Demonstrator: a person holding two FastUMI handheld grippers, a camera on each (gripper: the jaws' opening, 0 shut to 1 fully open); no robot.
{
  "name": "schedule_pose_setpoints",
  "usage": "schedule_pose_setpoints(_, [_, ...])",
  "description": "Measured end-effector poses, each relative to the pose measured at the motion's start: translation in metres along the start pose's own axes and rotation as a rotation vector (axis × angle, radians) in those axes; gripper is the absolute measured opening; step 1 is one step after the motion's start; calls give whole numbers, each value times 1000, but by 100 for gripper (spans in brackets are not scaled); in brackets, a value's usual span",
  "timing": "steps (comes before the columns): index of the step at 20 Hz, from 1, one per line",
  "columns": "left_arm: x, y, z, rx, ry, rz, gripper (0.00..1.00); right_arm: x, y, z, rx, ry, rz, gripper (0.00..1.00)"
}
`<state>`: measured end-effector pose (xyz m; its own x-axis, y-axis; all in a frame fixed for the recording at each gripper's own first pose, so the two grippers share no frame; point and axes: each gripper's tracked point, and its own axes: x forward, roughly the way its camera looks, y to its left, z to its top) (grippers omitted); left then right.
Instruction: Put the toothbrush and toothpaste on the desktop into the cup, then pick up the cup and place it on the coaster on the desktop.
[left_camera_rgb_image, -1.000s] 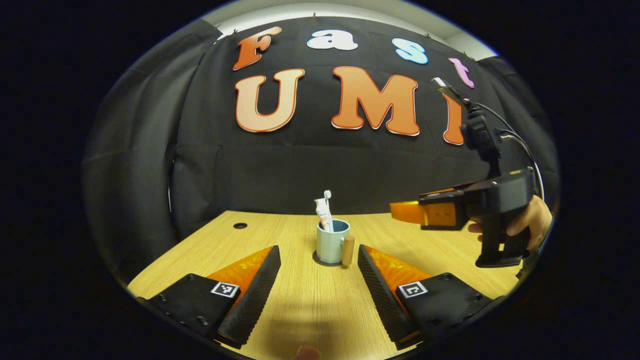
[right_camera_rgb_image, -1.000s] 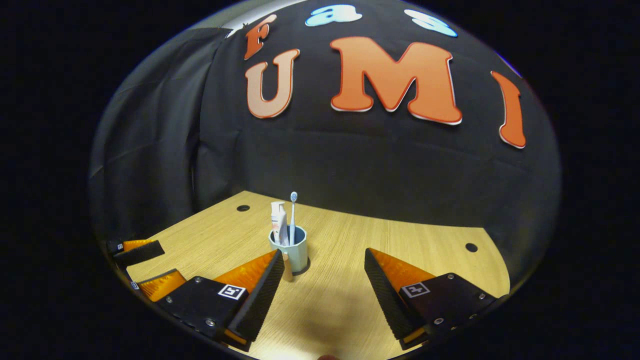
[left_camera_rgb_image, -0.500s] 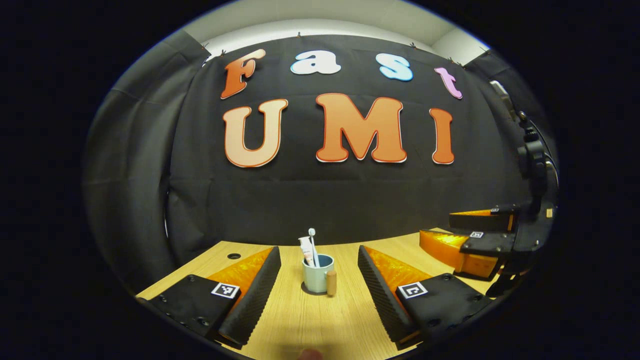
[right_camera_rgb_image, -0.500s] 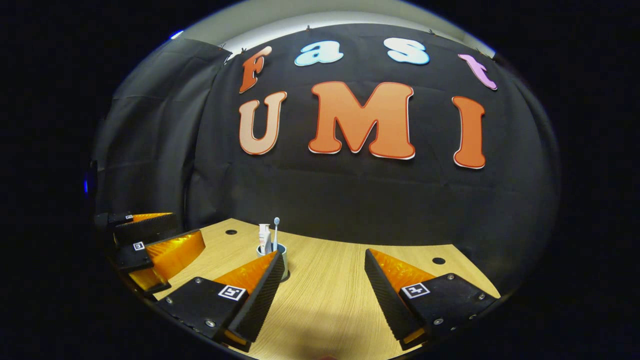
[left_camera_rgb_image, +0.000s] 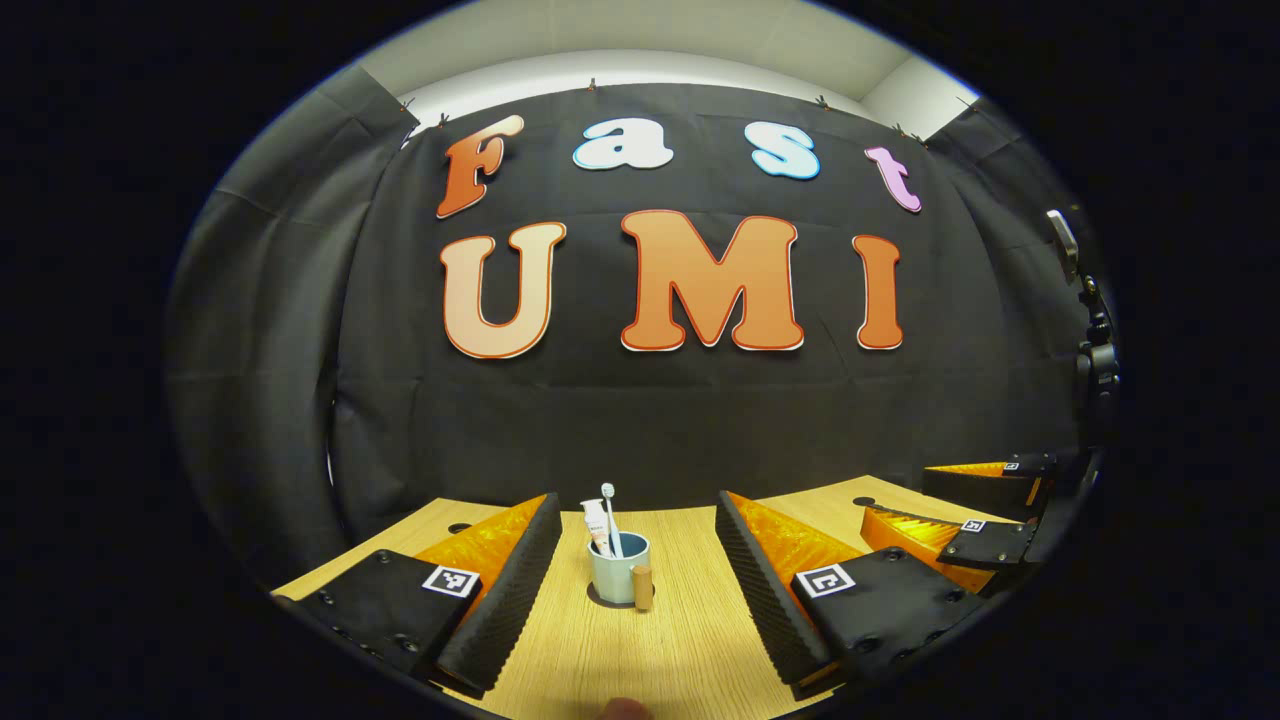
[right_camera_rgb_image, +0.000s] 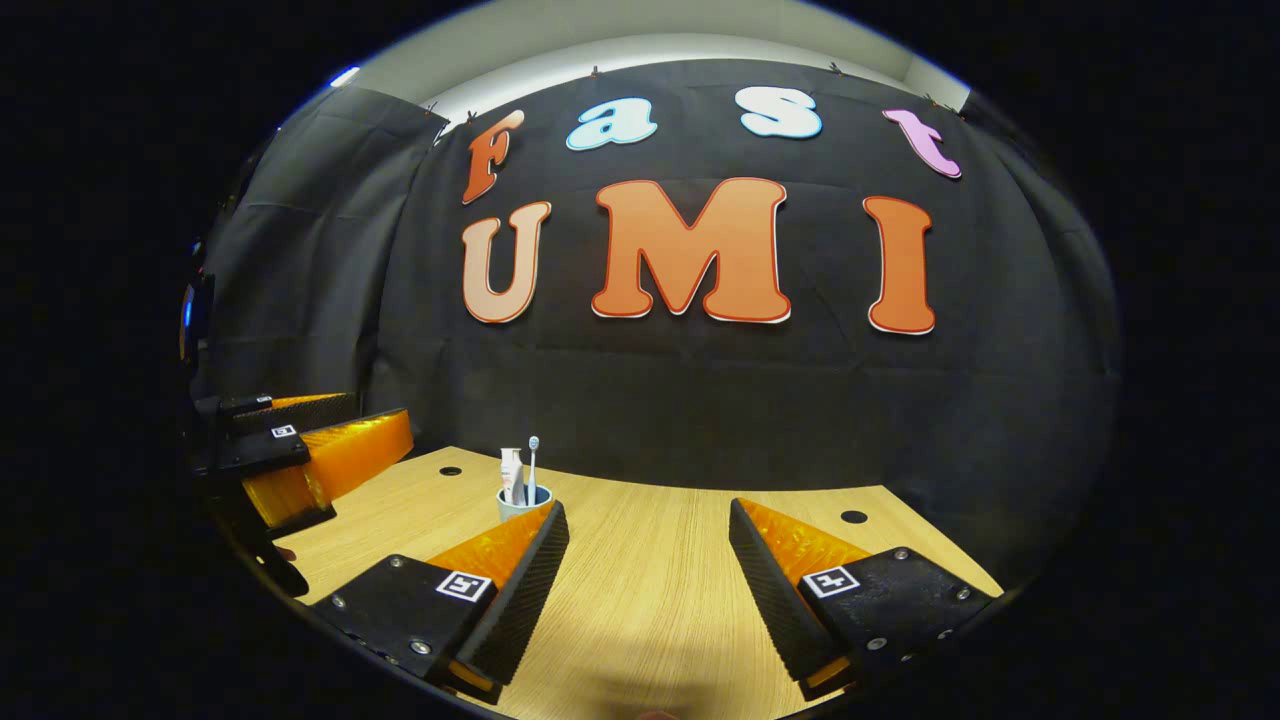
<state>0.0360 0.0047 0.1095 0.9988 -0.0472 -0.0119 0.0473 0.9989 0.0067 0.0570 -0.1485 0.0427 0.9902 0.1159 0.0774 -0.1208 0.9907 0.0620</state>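
Observation:
A pale blue cup (left_camera_rgb_image: 620, 572) with a wooden handle (left_camera_rgb_image: 642, 588) stands upright on the wooden table (left_camera_rgb_image: 640, 660), with a dark coaster rim (left_camera_rgb_image: 600, 599) under its base. A toothbrush (left_camera_rgb_image: 608, 515) and a toothpaste tube (left_camera_rgb_image: 596, 526) stick up out of it. My left gripper (left_camera_rgb_image: 635, 503) is open, well short of the cup, which lies between its fingers' lines. In the right gripper view the cup (right_camera_rgb_image: 518, 503) is half hidden behind that gripper's left finger, with the toothbrush (right_camera_rgb_image: 533, 462) above it. My right gripper (right_camera_rgb_image: 648, 510) is open and holds nothing.
The right gripper (left_camera_rgb_image: 960, 515) shows open at the right edge of the left gripper view. The left gripper (right_camera_rgb_image: 300, 450) hangs at the left of the right gripper view. Cable holes (right_camera_rgb_image: 853, 517) (right_camera_rgb_image: 450, 470) sit near the table's back edge by the black cloth wall.
Both grippers have drawn back from the cup, which now looks smaller and farther. The right gripper has dropped lower and moved to the right. The cup has not moved.

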Motion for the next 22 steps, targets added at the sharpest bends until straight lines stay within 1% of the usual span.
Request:
schedule_pose_setpoints(4, [0, 2, 5, 0, -11, 11, 99, -3, 1, 6, -2, -28, 9, 97])
schedule_pose_setpoints(5, [0, 3, 6, 3, -13, 12, 99, -3, 2, 8, -7, -32, 13, 100])
schedule_pose_setpoints(6, [0, 3, 7, 5, -15, 15, 99, -3, 3, 8, -9, -32, 14, 97])
schedule_pose_setpoints(17, [1, 0, 13, 2, -38, 7, 100, -1, 8, 7, -14, -37, 35, 97])
schedule_pose_setpoints(19, [0, 1, 14, 5, -43, 13, 99, 1, 11, 7, -23, -33, 42, 97])
schedule_pose_setpoints(20, [-1, 1, 15, 5, -46, 15, 97, 1, 11, 7, -27, -34, 44, 97])
schedule_pose_setpoints(22, [0, 0, 16, 5, -50, 15, 97, 1, 13, 8, -31, -38, 50, 97])
